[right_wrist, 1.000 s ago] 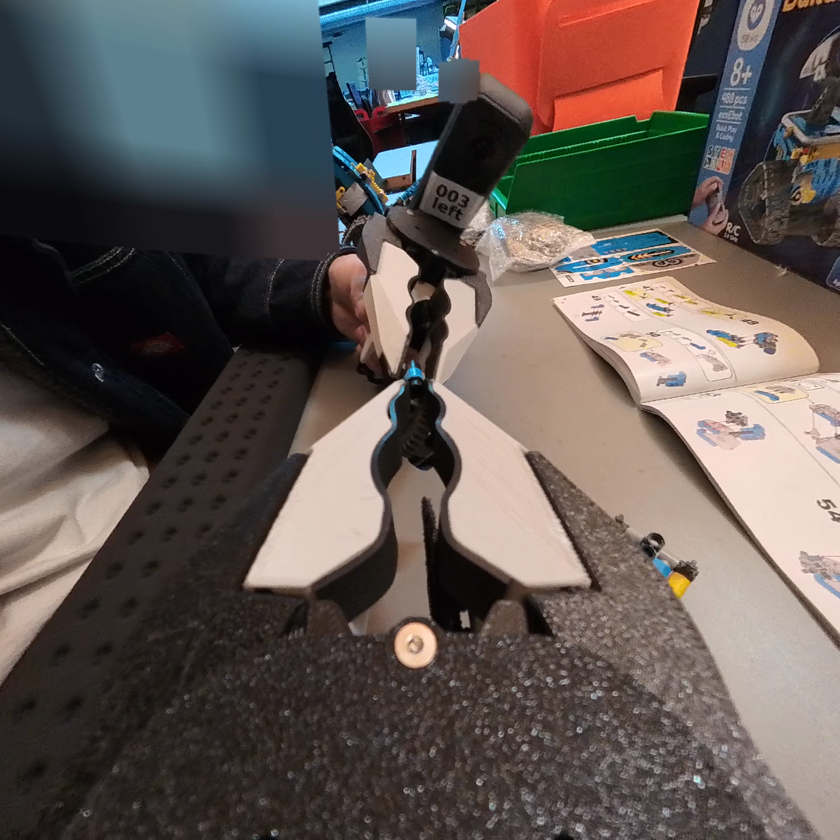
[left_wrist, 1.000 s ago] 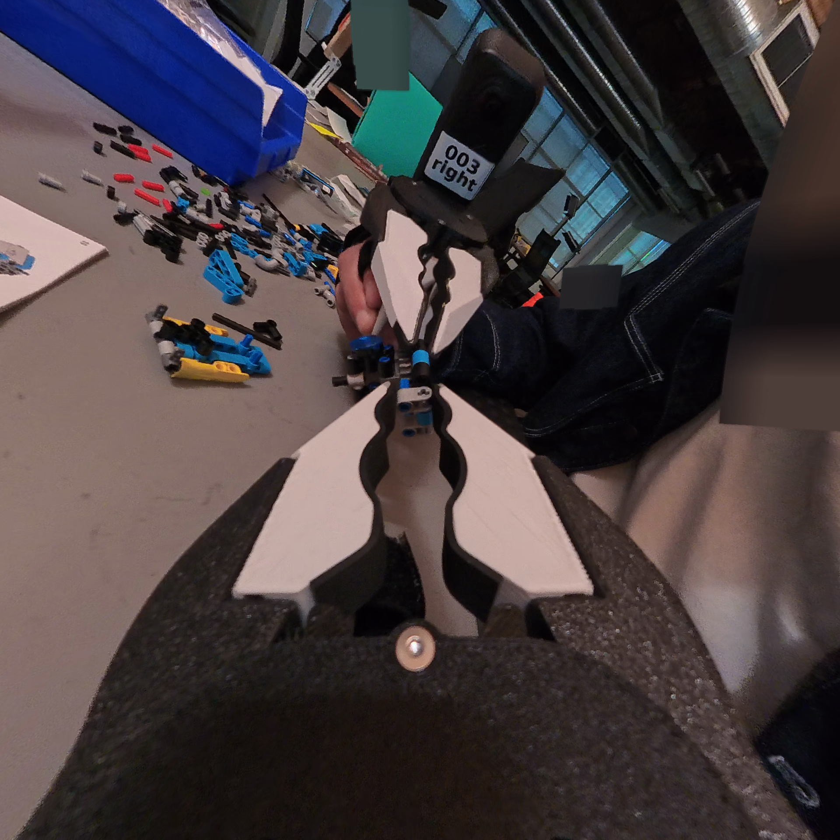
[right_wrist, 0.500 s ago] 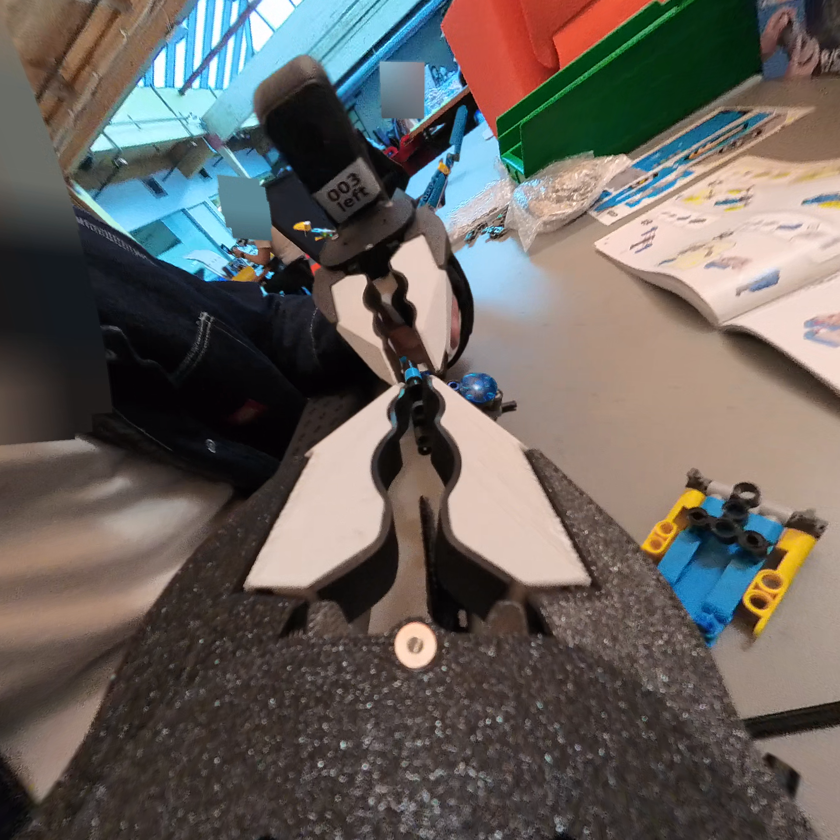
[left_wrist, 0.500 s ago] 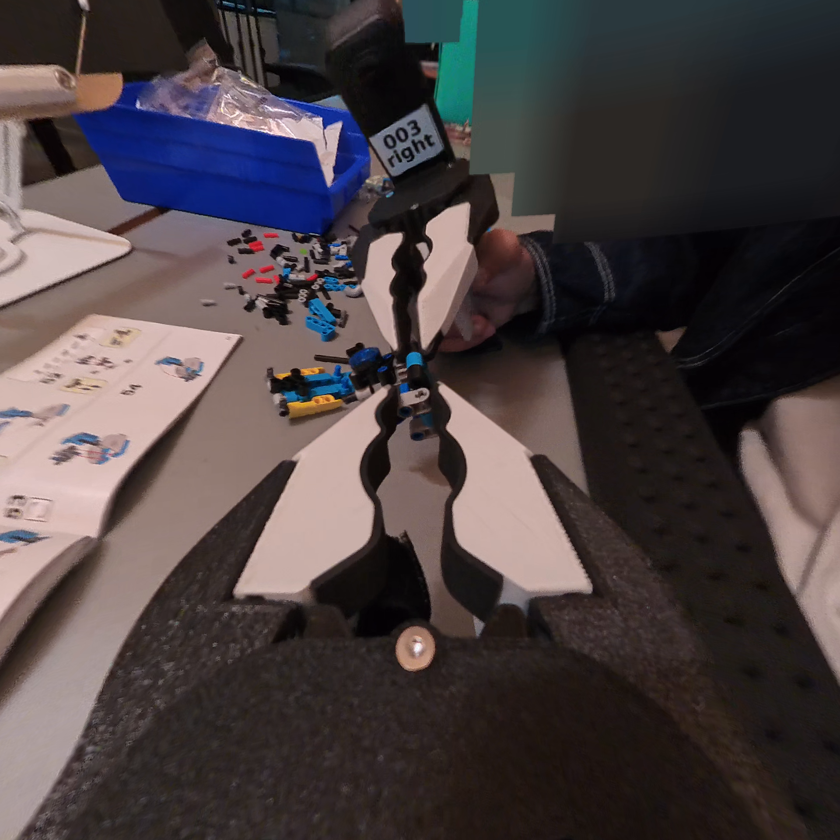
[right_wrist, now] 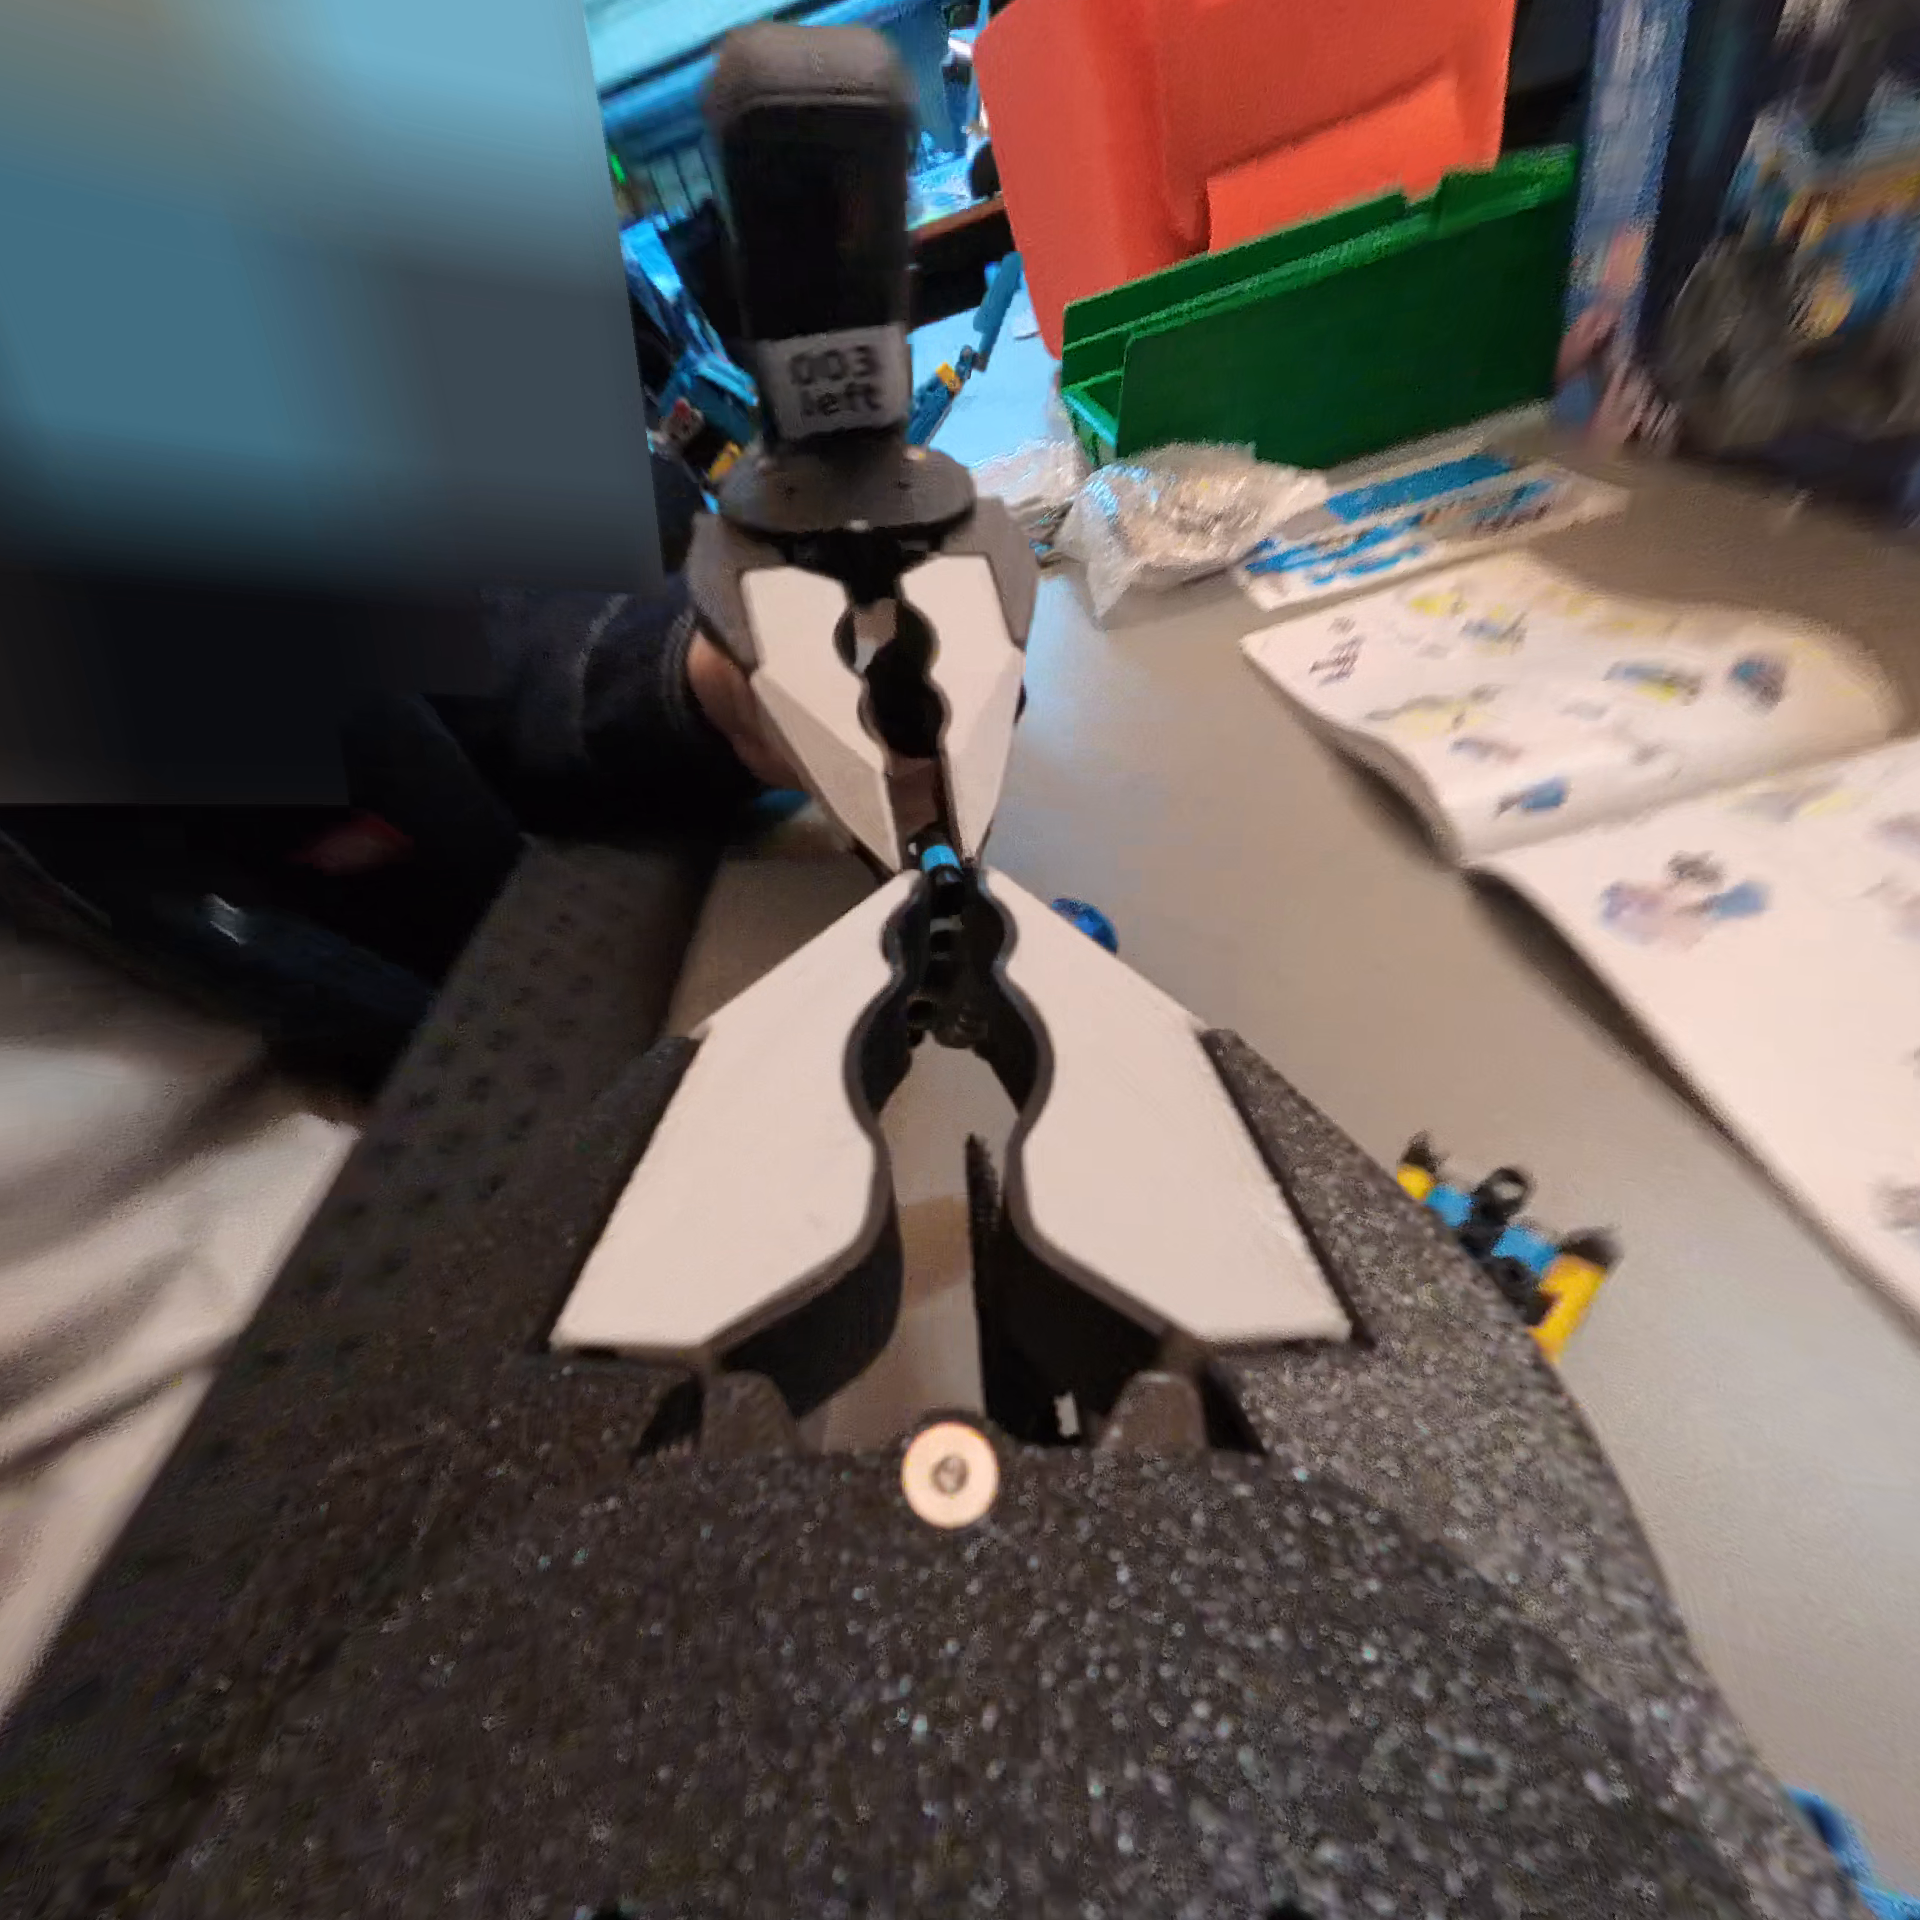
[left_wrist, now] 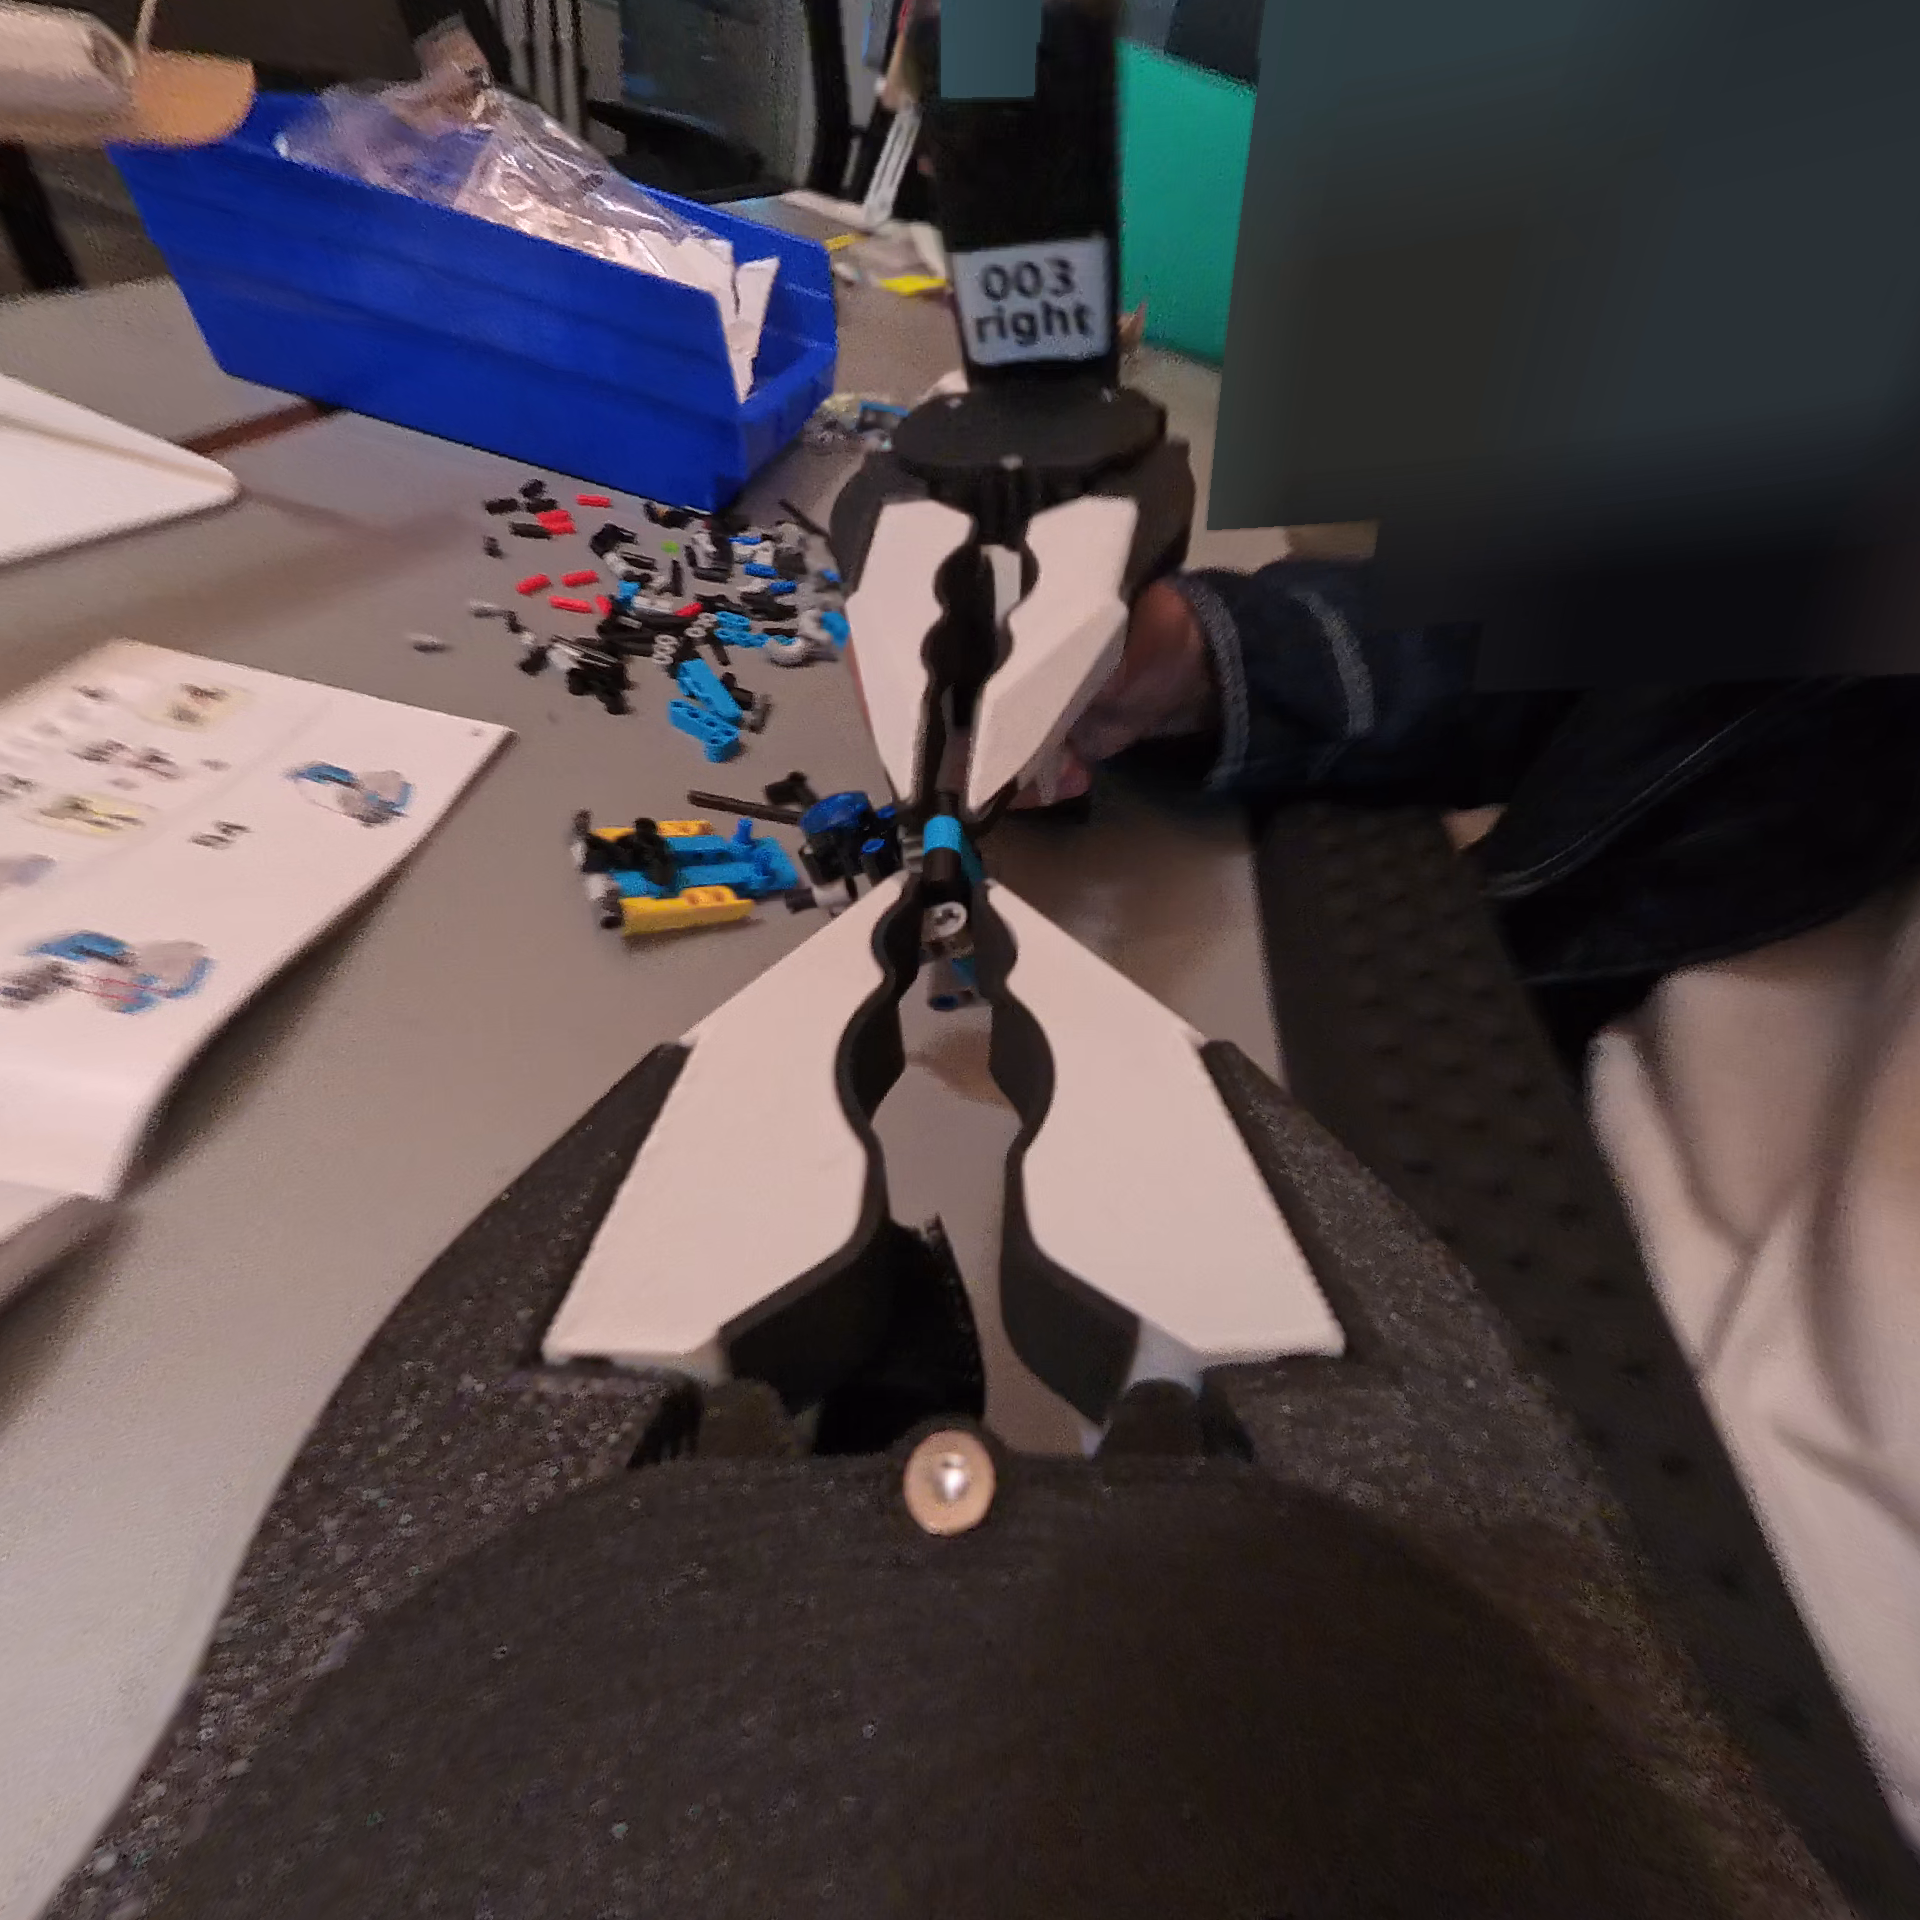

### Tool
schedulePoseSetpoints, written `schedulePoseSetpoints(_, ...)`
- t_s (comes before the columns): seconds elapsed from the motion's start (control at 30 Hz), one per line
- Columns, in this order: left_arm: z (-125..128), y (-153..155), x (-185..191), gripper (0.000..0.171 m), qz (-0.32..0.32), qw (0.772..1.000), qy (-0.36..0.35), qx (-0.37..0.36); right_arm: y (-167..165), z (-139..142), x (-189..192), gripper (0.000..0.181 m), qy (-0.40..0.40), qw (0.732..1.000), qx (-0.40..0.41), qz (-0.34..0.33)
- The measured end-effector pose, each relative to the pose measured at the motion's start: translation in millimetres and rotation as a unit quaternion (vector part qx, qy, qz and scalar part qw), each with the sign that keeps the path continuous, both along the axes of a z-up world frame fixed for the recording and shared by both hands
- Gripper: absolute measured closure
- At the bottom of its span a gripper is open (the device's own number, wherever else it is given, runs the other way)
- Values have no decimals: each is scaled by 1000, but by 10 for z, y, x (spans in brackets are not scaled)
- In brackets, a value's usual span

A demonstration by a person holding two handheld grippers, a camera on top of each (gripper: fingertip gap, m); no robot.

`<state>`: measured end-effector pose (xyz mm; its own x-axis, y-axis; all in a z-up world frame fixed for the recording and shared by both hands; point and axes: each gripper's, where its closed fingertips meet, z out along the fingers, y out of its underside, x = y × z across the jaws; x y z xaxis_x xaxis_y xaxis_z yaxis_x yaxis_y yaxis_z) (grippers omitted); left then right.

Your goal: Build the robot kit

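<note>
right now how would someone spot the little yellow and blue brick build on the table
Start at the big blue bin at the back of the grey table; loose small parts are scattered in front of it. Nearer than that scatter, just right of the open instruction booklet, lies the yellow and blue brick build. Unlike the loose bits, it is one flat joined piece with yellow beams.

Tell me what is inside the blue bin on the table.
The blue bin holds crumpled clear plastic bags rising above its rim. Its wall and the bags hide whatever lies underneath.
</note>
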<state>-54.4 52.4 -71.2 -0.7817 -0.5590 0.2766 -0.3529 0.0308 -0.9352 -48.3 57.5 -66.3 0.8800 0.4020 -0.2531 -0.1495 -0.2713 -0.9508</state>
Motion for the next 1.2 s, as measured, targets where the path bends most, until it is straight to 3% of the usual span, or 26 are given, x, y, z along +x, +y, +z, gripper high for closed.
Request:
schedulePoseSetpoints(0.23,-191,38,-12,165,-22,982,160,-99,-60,-133,46,162,-273,961,8,-35)
schedulePoseSetpoints(0.33,-248,73,-29,165,-27,969,208,-128,-77,-198,15,159,-395,918,8,-45)
schedulePoseSetpoints(0.5,-368,34,-91,165,-35,972,218,-79,-14,-268,-20,159,-529,847,-4,-61)
schedulePoseSetpoints(0.67,-435,9,-131,165,-36,982,187,-8,-8,-426,-88,169,-560,827,-45,-28)
schedulePoseSetpoints(0.77,-465,4,-154,165,-44,987,152,35,-28,-510,-145,178,-524,848,-74,-3)
schedulePoseSetpoints(0.9,-574,-42,-220,166,-64,985,115,109,-54,-639,-190,168,-457,880,-126,30)
schedulePoseSetpoints(1.2,-580,-13,-197,166,-59,985,124,100,-41,-673,-186,174,-440,884,-150,44)
